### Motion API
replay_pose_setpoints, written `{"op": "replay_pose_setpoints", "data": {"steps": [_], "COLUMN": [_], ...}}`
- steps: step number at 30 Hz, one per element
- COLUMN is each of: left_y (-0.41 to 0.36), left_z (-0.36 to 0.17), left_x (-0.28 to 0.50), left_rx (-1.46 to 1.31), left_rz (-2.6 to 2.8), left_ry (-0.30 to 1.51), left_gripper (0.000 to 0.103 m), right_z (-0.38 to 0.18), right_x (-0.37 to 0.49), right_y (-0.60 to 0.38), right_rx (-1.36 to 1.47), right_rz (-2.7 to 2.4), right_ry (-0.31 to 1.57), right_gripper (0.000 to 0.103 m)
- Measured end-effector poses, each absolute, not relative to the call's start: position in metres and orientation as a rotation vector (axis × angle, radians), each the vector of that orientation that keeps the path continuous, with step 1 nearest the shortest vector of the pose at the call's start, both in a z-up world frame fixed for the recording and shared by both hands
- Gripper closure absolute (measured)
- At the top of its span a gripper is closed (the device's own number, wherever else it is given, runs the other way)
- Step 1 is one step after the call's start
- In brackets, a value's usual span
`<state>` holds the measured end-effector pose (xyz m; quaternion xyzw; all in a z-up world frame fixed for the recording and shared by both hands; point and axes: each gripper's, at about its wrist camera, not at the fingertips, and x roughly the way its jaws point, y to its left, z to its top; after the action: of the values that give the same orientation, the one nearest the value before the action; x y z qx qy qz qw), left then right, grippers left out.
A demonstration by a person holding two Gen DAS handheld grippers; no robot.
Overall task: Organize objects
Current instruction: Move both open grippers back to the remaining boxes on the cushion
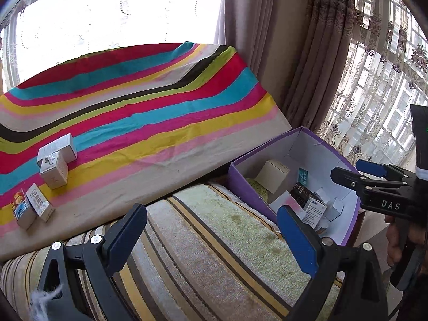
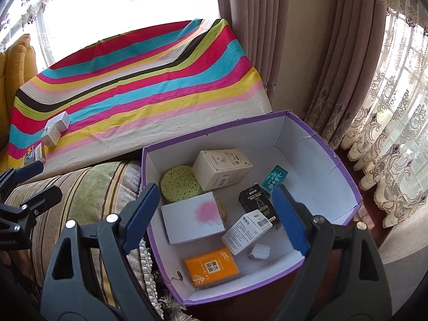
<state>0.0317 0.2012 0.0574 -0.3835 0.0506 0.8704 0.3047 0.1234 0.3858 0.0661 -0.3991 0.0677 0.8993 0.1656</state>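
Purple box, open-topped with white inner walls, stands at the right end of the striped cushion and serves as the collecting bin; in it lie a beige carton, a green sponge, a white carton with a pink blot, a black carton, a teal packet, a white barcoded carton and an orange carton, loosely heaped. My right gripper hangs above the box, fingers spread wide, holding nothing, which I judge a release posture. Four small cartons remain far left on the rainbow-striped cloth, two stacked, two leaning together nearer. My left gripper, likewise spread wide and empty, hovers over the cushion between cloth and box. Nothing blocks the way left; curtains hang behind.
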Motion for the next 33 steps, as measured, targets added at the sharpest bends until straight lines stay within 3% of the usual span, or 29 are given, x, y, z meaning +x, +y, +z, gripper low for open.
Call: {"op": "replay_pose_setpoints", "data": {"steps": [18,33], "left_y": [0.049,-0.015], "left_z": [0.042,0.041], "left_x": [0.023,0.004], "left_rx": [-1.162,-1.218], "left_rz": [2.599,2.627], "left_ry": [-0.106,-0.084], "left_gripper": [0.004,0.004], "right_z": [0.055,0.050], "right_x": [0.104,0.083], "right_y": [0.312,0.254], "right_rx": [-1.275,-1.355], "right_rz": [2.704,2.819], "right_ry": [0.111,0.020], "right_gripper": [0.015,0.014]}}
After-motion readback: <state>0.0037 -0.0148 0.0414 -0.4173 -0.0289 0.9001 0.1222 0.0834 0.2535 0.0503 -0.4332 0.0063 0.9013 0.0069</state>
